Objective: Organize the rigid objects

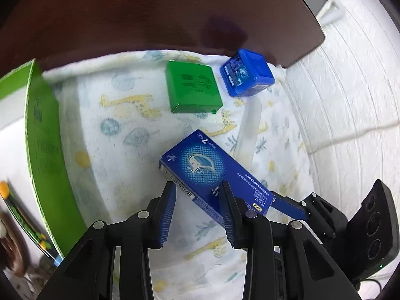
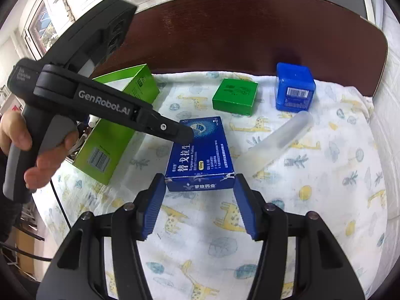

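Nearest the lens, the right gripper (image 2: 199,206) has its jaws spread about as wide as the near end of the blue medicine box (image 2: 201,155), pads right at its corners, hard to say if they're pressing. The left gripper (image 1: 197,211) straddles the box's far part, jaws narrowish, grip unclear. The box sits mid-cloth (image 2: 312,200), with the small green box (image 2: 235,96), blue cube tub (image 2: 295,87) and frosted tube (image 2: 277,140) beyond it. Looks like a two-handed box pickup; next up, a firm squeeze.

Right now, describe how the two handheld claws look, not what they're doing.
Both are black plastic with ribbed blue pads on two tapered fingers, silver pivot pins at the knuckles. The left claw has a grey pistol grip, white "GenRobot.AI" lettering and a hand around it. The right claw looks alike.
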Available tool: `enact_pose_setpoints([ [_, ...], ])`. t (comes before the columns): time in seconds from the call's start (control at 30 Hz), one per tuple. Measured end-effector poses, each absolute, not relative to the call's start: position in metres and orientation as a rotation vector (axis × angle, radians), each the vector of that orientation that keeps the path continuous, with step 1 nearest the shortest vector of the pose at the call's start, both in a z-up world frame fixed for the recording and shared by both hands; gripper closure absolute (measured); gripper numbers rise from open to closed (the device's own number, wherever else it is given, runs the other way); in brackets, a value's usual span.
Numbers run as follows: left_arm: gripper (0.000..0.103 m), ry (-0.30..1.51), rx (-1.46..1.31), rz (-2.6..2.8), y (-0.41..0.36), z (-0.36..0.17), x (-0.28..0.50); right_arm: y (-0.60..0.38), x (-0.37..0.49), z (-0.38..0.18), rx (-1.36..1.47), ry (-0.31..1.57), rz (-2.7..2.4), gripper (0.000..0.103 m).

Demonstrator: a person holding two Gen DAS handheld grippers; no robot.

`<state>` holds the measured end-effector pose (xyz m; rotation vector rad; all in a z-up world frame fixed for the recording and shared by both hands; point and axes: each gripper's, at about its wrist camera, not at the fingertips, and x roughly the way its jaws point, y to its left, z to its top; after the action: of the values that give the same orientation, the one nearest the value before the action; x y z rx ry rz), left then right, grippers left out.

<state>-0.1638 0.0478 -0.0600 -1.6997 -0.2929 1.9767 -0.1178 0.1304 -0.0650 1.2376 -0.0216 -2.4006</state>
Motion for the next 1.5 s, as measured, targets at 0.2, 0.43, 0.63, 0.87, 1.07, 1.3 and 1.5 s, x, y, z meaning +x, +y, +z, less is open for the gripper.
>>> enact_pose_setpoints([
  [0.2,0.063,-0.319,-1.756,1.989,0.050,-0.067,-0.160,0.133,-0.086,-0.058,1.259,0.001,-2.371,0.047],
  [0.43,0.062,-0.224,-1.725,2.094,0.054,-0.066,-0.159,0.135,-0.081,-0.072,1.323,0.117,-2.423,0.048],
  [0.63,0.062,-0.071,-1.616,2.189,0.057,-0.045,-0.164,0.174,-0.083,-0.070,1.390,0.084,-2.509,0.045],
  [0.87,0.062,0.204,-1.580,2.094,0.091,-0.053,-0.186,0.198,-0.074,-0.088,1.501,-0.890,-2.223,0.053],
  [1.07,0.062,0.198,-1.614,1.996,0.087,-0.069,-0.181,0.195,-0.075,-0.106,1.521,-1.196,-2.177,0.073],
  [1.3,0.062,0.197,-1.643,1.982,0.075,-0.067,-0.164,0.195,-0.091,-0.089,1.548,-0.940,-2.356,0.074],
  [1.5,0.062,0.166,-1.670,2.008,0.071,-0.068,-0.151,0.195,-0.104,-0.082,1.575,-0.733,-2.390,0.072],
])
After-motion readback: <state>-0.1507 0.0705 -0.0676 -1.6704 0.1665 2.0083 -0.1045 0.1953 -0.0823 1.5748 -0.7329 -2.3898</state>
